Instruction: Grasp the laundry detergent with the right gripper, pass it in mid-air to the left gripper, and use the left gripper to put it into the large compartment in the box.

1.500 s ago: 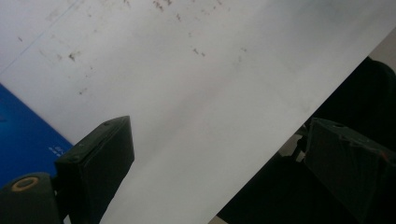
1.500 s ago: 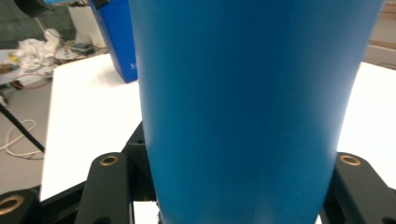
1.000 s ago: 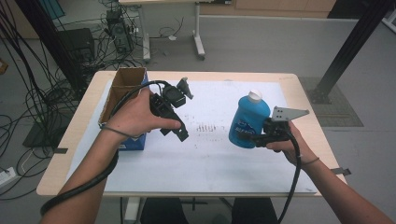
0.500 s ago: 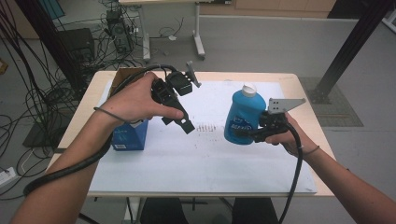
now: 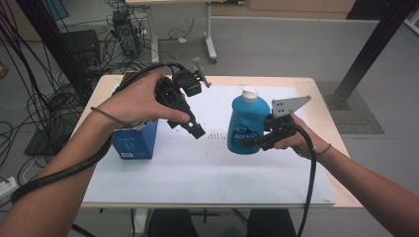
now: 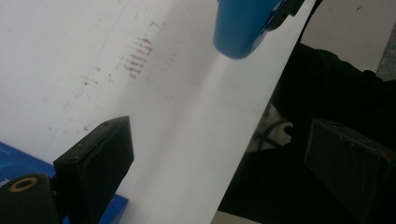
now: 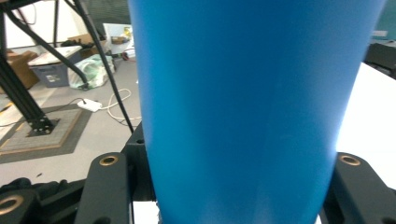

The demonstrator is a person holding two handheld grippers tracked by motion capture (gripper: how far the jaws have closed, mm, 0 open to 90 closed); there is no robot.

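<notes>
We see the blue bottle held in the right tongs, which clamp its lower body from the side that faces the desk's right edge; in the right gripper view the blue bottle stands between the two black jaws, its walls pressed against both. The bottle's long axis runs close to vertical, with a slight lean: its white cap points up and a little toward the desk's far edge, and its base points down at the white sheet that covers the desk. It is over the right half of the desk, about midway between the near and far edges. In the left gripper view its rounded base hangs above the sheet, apart from it, near a patch of faint reddish marks. The left tongs stand wide and hold nothing; they are well apart from the bottle, over the left half of the desk, with their jaws angled down toward the desk's middle. Under the left hand a blue box stands by the desk's left edge.
</notes>
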